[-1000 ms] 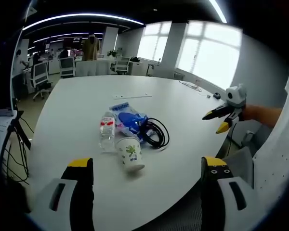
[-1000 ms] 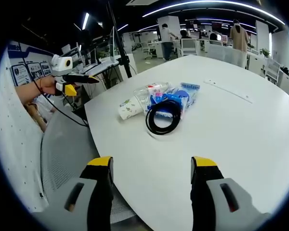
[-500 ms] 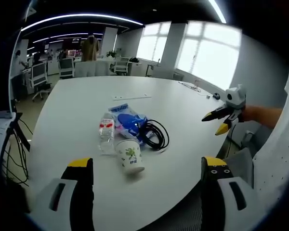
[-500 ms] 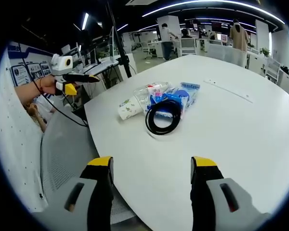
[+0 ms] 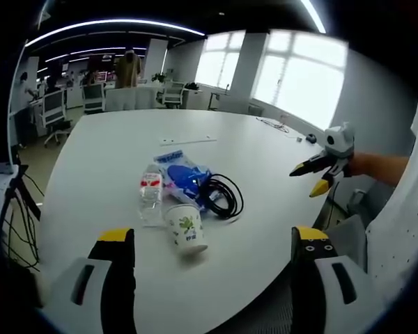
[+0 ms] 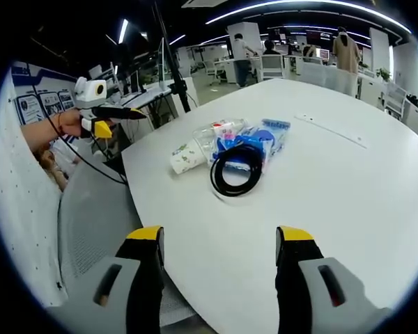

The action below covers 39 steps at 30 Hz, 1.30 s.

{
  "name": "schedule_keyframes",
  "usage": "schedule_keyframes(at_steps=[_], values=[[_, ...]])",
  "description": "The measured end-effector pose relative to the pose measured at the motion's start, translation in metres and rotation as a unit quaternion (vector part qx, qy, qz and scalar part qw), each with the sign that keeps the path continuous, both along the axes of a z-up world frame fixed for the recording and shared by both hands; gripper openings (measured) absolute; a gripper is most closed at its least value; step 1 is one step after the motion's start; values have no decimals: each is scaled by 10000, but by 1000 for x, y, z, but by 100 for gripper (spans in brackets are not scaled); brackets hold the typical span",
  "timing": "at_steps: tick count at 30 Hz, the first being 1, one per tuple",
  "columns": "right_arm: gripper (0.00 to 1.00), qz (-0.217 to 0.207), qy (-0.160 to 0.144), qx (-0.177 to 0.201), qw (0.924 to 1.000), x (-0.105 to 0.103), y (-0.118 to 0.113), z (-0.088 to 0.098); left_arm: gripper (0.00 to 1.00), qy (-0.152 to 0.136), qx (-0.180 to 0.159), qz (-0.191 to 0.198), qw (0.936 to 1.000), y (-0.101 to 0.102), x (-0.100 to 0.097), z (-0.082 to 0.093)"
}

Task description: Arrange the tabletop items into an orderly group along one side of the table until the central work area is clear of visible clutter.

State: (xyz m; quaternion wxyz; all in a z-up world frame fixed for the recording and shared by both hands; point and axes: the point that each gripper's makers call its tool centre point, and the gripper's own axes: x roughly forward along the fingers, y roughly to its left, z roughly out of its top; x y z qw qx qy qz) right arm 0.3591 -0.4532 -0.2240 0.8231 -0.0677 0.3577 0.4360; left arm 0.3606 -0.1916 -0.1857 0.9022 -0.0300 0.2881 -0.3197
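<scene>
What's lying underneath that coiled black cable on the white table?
The coiled black cable lies partly on a blue plastic package, with the white table showing through its loop. A clear plastic bottle and a fallen paper cup lie beside it. What the package holds can't be made out.

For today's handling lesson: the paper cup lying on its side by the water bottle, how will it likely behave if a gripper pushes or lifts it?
The paper cup lies on its side on the smooth table, so a push would probably roll it in a curve. It looks empty, so likely light. Thin paper walls may crush under firm jaws.
</scene>
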Motion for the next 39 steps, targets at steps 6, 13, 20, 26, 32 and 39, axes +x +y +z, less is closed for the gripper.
schedule_keyframes(at_steps=[6,13,20,26,32,39], values=[[64,17,12,5,10000,3,2,-2,96,6,-13,-19,10000,-2,3,-1],[64,44,13,2,10000,7,5,-3,96,6,-22,-64,10000,-5,7,-1],[64,71,11,0,10000,9,8,-3,96,23,-26,-111,9999,-8,10,-3],[64,100,5,17,9999,12,11,-2,96,24,-40,-142,9999,-10,12,-3],[64,131,11,7,9999,14,13,-3,95,36,-47,-165,9998,-12,14,-4],[63,166,18,16,9999,16,16,-3,95,54,-50,-212,9997,-15,17,-4]])
